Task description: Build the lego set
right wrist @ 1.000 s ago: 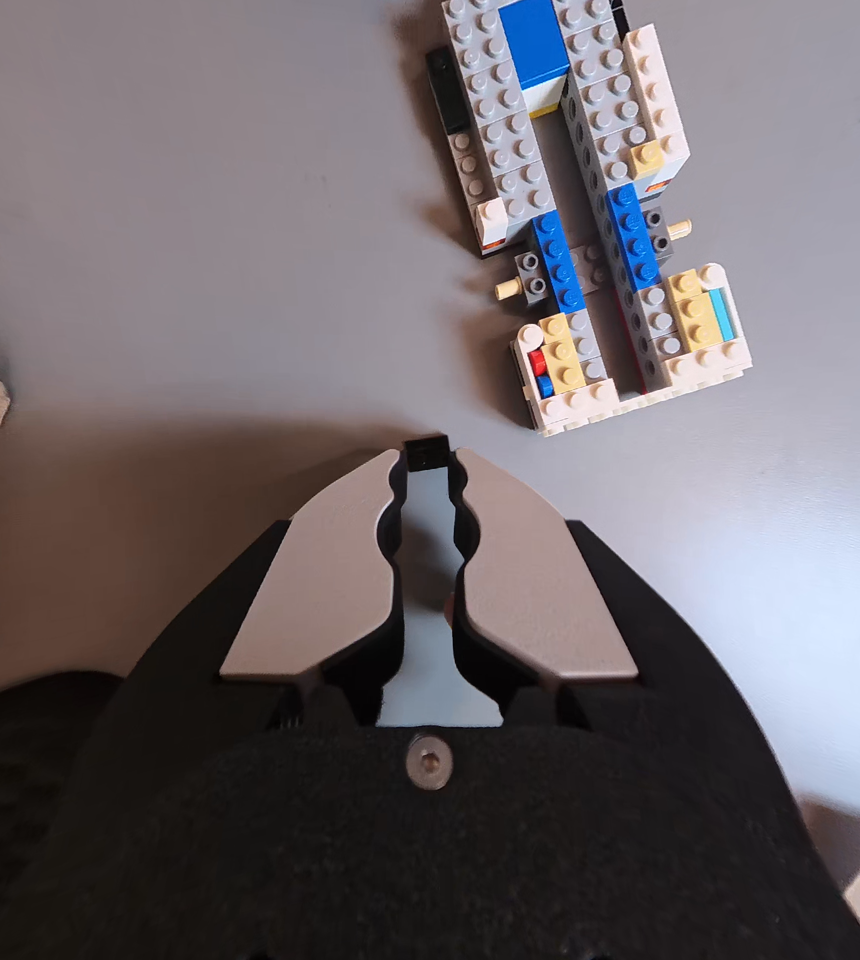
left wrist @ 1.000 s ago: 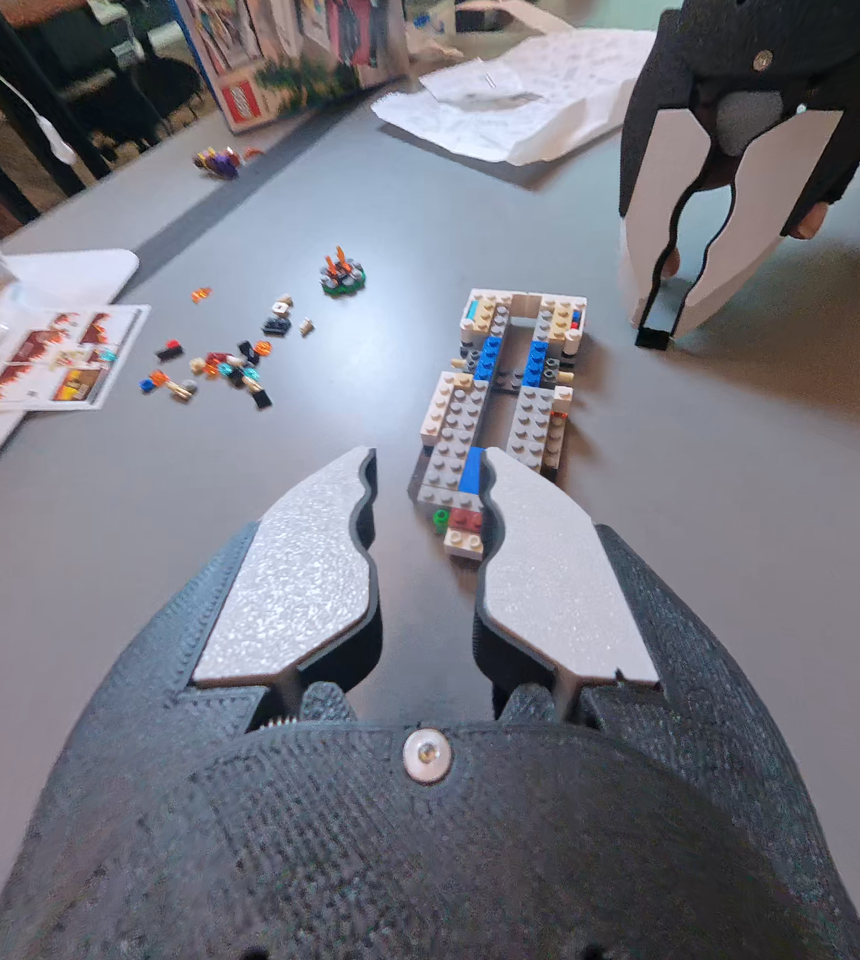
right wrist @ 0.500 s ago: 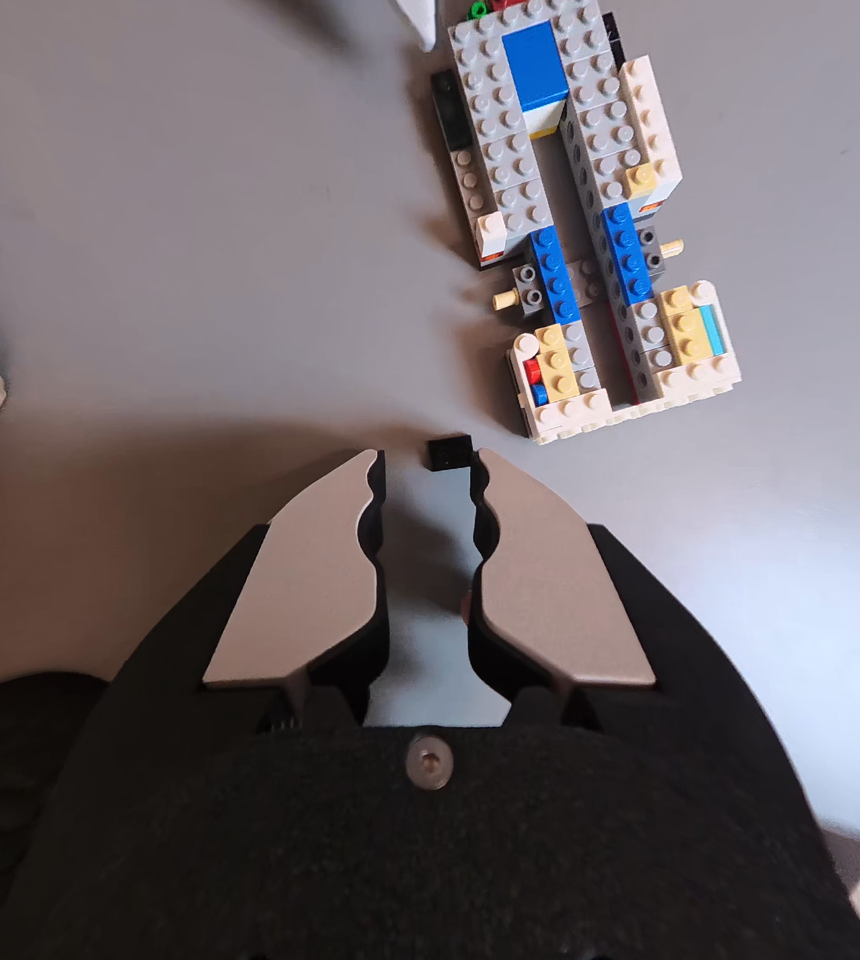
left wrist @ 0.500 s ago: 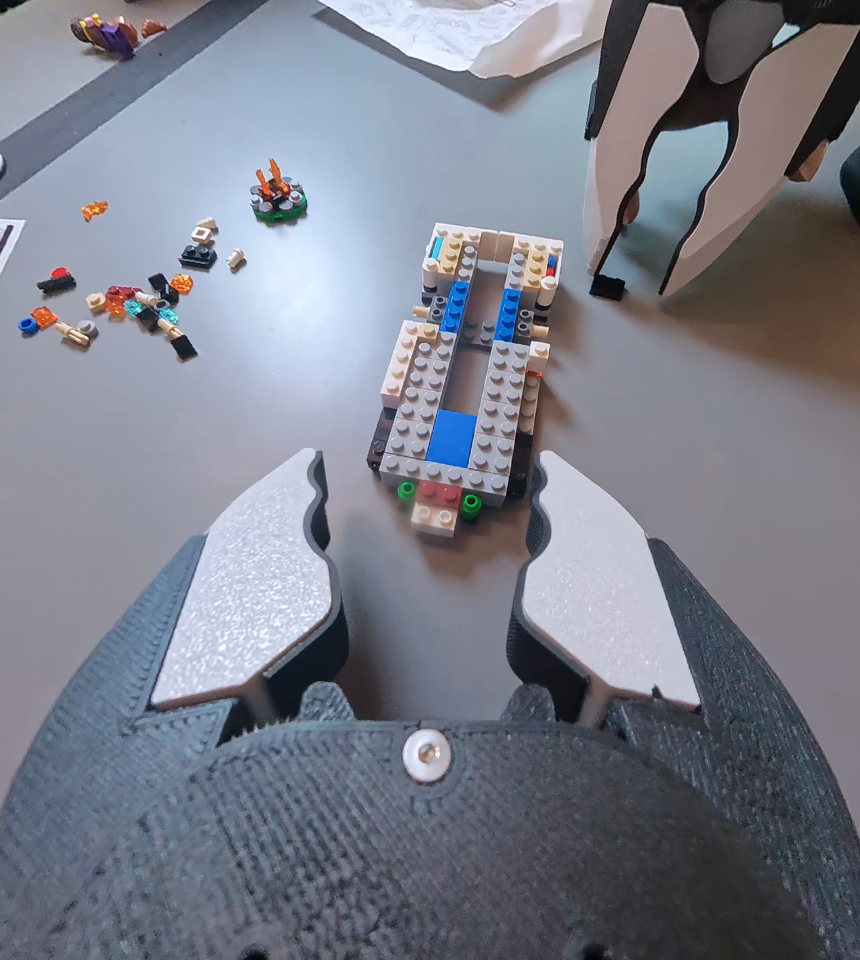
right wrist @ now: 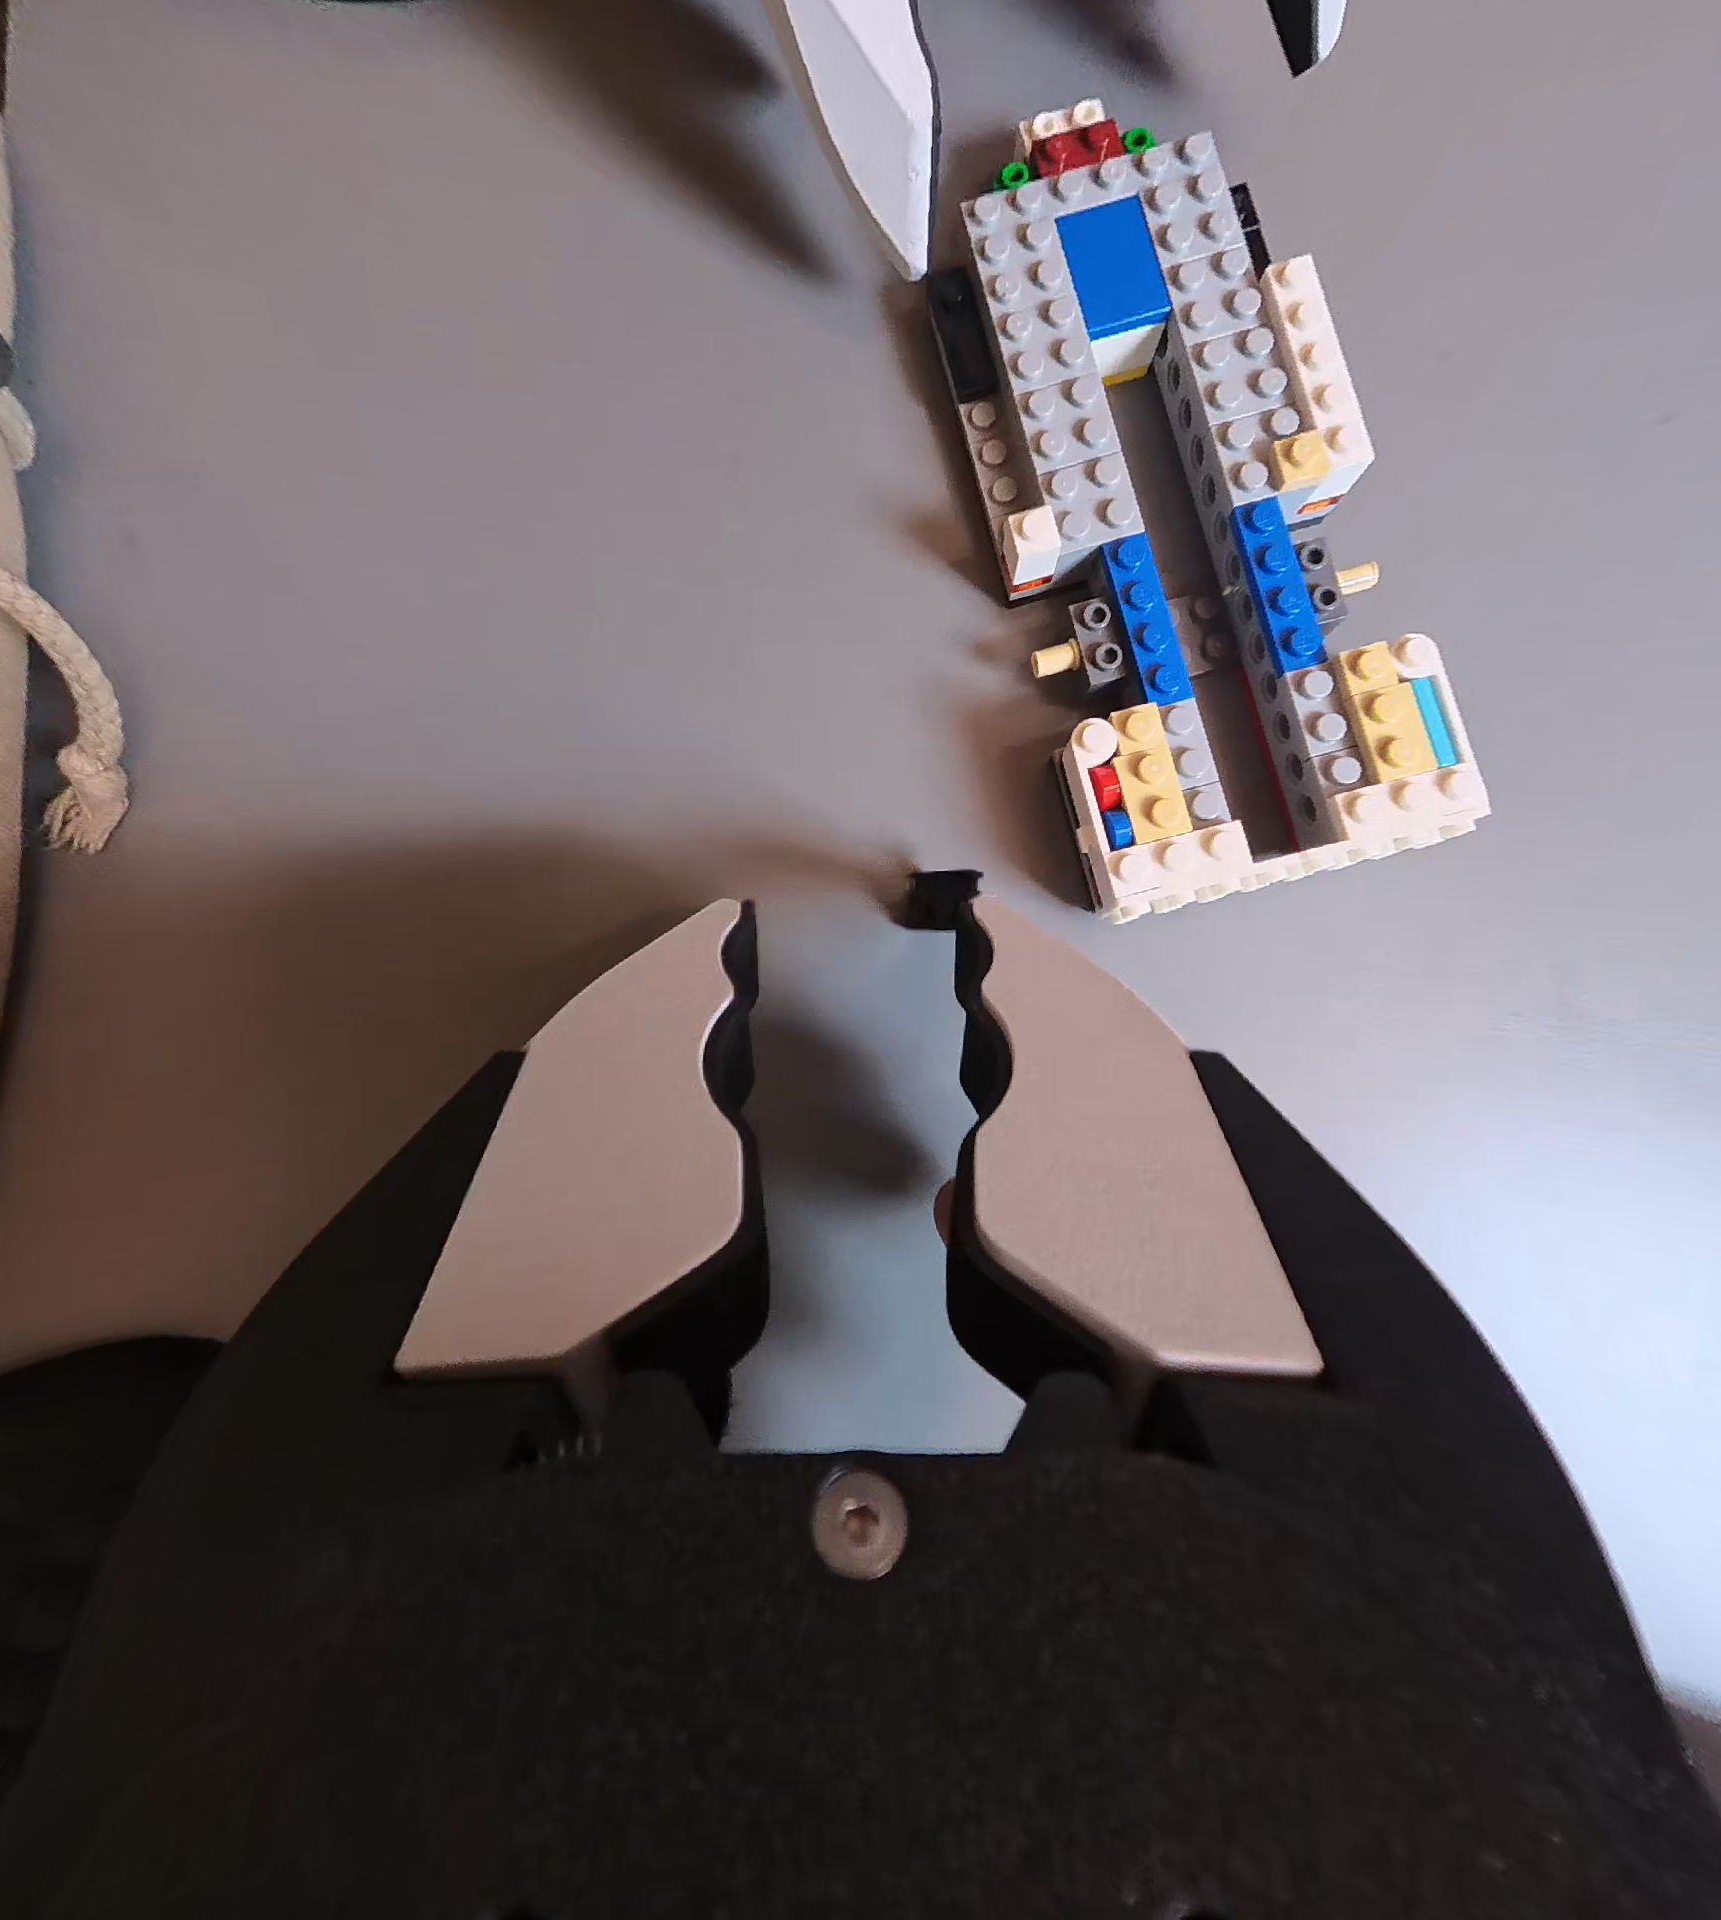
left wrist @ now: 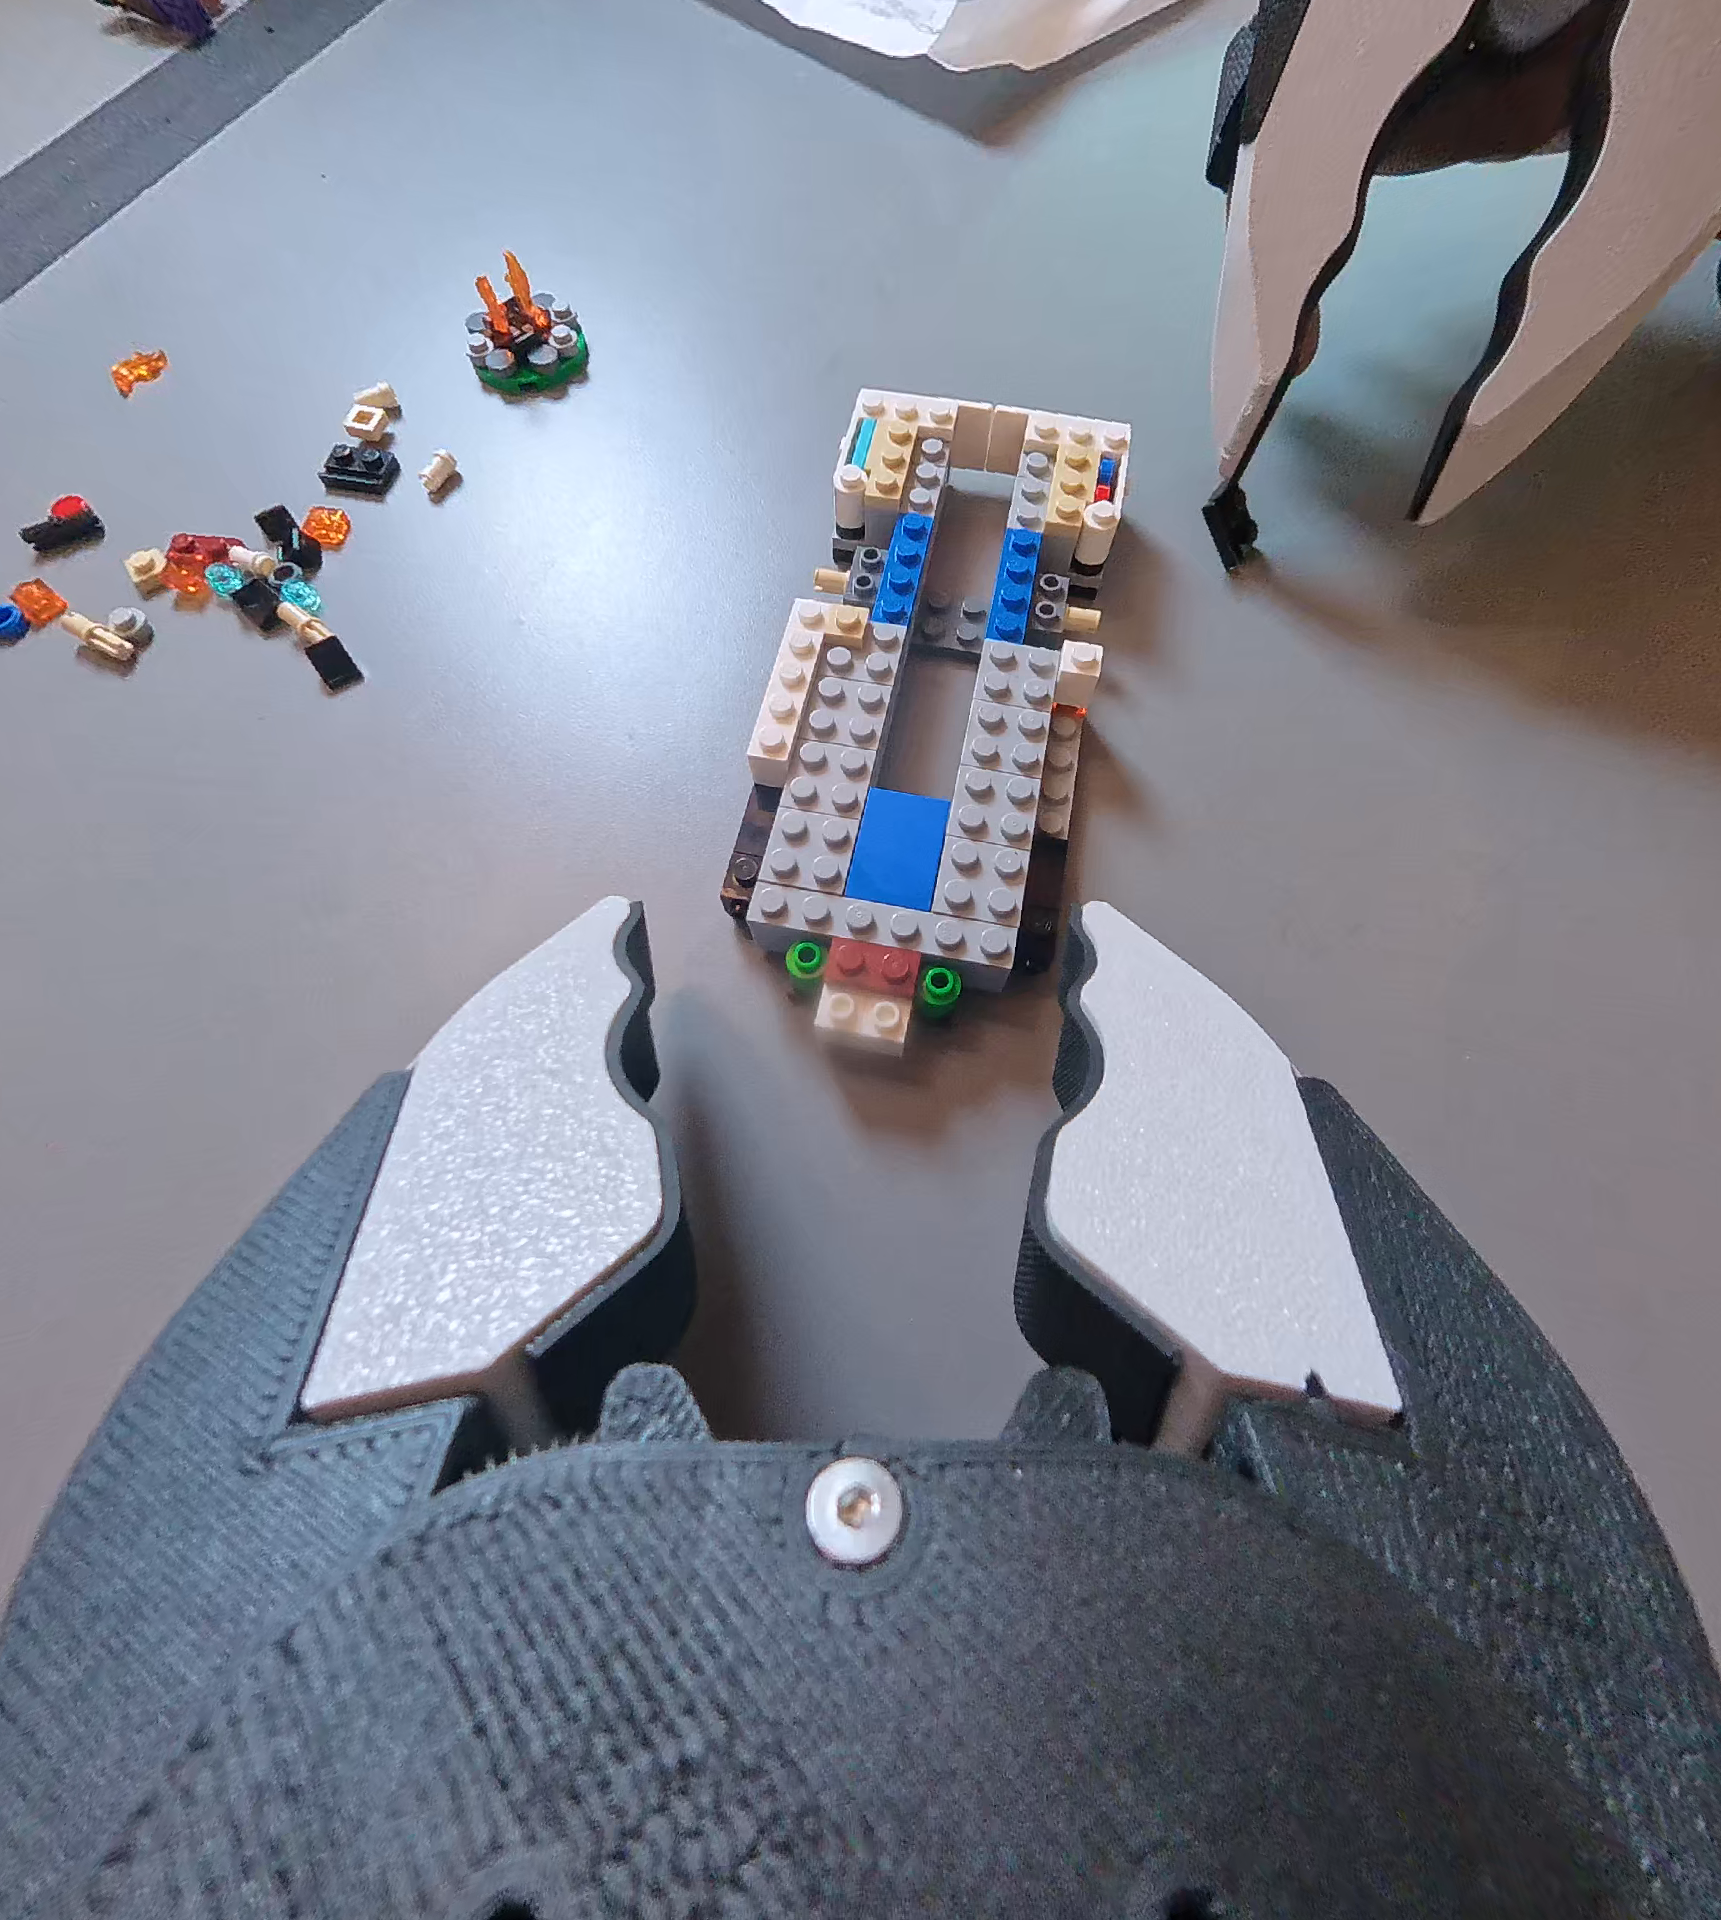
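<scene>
The left hand-held gripper [left wrist: 854, 925] gapes wide just short of the brick vehicle chassis [left wrist: 923, 717]. The right hand-held gripper [right wrist: 854, 914] stands partly open, a small black brick [right wrist: 942, 896] at its right fingertip.

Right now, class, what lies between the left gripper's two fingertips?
In the left wrist view, the brick model's near end lies between the open left gripper's fingertips, untouched.

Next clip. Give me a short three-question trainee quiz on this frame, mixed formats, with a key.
1. True or false: the left gripper is clamped on the brick model.
2. Which piece lies beside a fingertip of the right gripper? A) small black brick B) green stud C) orange flame piece
3. Fill in: the loose small pieces lie to the model's ____ in the left wrist view.

Key: 1 false, its jaws are wide open short of the model; 2 A; 3 left.
</scene>
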Motion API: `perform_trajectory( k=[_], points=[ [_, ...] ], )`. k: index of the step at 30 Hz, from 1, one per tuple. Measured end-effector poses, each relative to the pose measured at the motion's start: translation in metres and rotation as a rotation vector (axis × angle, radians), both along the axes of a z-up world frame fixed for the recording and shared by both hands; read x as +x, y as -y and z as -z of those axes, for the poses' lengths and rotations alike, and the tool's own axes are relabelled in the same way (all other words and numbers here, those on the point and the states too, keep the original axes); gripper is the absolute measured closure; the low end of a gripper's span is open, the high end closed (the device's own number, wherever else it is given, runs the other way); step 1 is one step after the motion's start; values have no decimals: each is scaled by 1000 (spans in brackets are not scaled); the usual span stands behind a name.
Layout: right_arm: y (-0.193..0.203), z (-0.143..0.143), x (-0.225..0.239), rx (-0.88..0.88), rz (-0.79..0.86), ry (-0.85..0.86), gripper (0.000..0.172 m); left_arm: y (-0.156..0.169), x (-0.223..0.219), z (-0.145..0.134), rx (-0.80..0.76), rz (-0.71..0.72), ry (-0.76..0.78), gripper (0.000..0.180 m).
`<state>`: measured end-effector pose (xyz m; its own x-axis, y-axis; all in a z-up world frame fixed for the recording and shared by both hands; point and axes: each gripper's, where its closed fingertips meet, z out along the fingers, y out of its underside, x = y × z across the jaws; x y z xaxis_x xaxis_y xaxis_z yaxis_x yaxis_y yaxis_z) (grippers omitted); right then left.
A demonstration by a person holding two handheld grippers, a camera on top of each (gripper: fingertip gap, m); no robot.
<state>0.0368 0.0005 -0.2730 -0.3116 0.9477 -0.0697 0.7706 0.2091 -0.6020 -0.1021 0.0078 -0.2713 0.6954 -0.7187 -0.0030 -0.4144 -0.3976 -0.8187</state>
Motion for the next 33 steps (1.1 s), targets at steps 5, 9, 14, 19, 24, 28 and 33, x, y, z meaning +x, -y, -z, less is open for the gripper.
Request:
perform_trajectory(
  k=[5, 9, 14, 19, 24, 28, 33],
  points=[
    [-9, 8, 4, 7, 46, 52, 134, -1, -1, 1, -2, -5, -5, 106],
    [-16, 10, 5, -8, 89, 72, 134, -1, -2, 0, 3, -8, -5, 107],
    [-23, 9, 13, -59, 149, 98, 134, -2, -3, 0, 2, -11, -3, 107],
    [-27, 7, 25, -31, 149, 106, 133, -1, -2, 1, -2, -6, -5, 108],
    [-24, 8, 41, -3, 120, 134, 136, 0, -1, 2, -4, -1, -9, 108],
    [-20, 11, 42, 5, 130, 134, 139, 0, -1, 2, -5, 4, -9, 109],
    [-20, 14, 32, 30, 122, 126, 151, 1, 0, 2, -2, 4, -15, 109]
  ],
)
